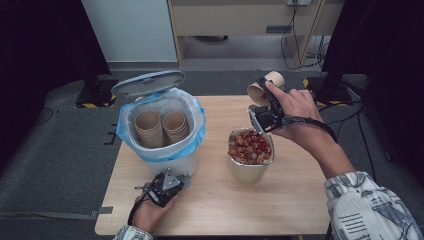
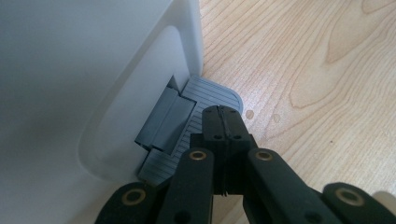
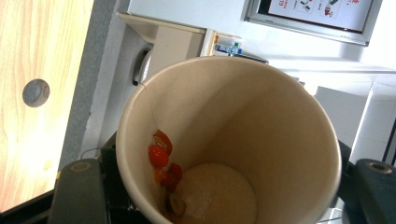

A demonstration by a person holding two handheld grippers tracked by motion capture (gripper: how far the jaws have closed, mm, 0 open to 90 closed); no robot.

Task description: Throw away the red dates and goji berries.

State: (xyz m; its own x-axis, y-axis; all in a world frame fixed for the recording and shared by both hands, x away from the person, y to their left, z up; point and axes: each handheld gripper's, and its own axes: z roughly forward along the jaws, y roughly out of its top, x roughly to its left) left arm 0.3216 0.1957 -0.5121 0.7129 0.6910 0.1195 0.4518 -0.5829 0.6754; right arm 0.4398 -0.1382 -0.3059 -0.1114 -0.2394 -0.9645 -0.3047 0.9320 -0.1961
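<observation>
A white pedal bin (image 1: pixel 165 161) with a blue liner stands at the table's left, its grey lid (image 1: pixel 148 82) raised. Two stacks of paper cups (image 1: pixel 150 127) sit inside. My left gripper (image 1: pixel 181 181) is shut with nothing in it, its tips (image 2: pixel 224 112) resting on the ribbed grey pedal (image 2: pixel 210 93) at the bin's base. My right gripper (image 1: pixel 264 95) is shut on a paper cup (image 1: pixel 257 92), held tilted above a pale container (image 1: pixel 250 170) full of red and beige scraps (image 1: pixel 250 147). Inside the held cup (image 3: pixel 261 121), a few red scraps (image 3: pixel 161 158) cling to the wall.
The wooden table (image 1: pixel 300 200) has bare room at the front and right. Beyond its far edge lie grey floor, cables (image 1: pixel 300 45) and black stand bases (image 1: pixel 95 95). A sleeve (image 1: pixel 365 207) comes in at the bottom right.
</observation>
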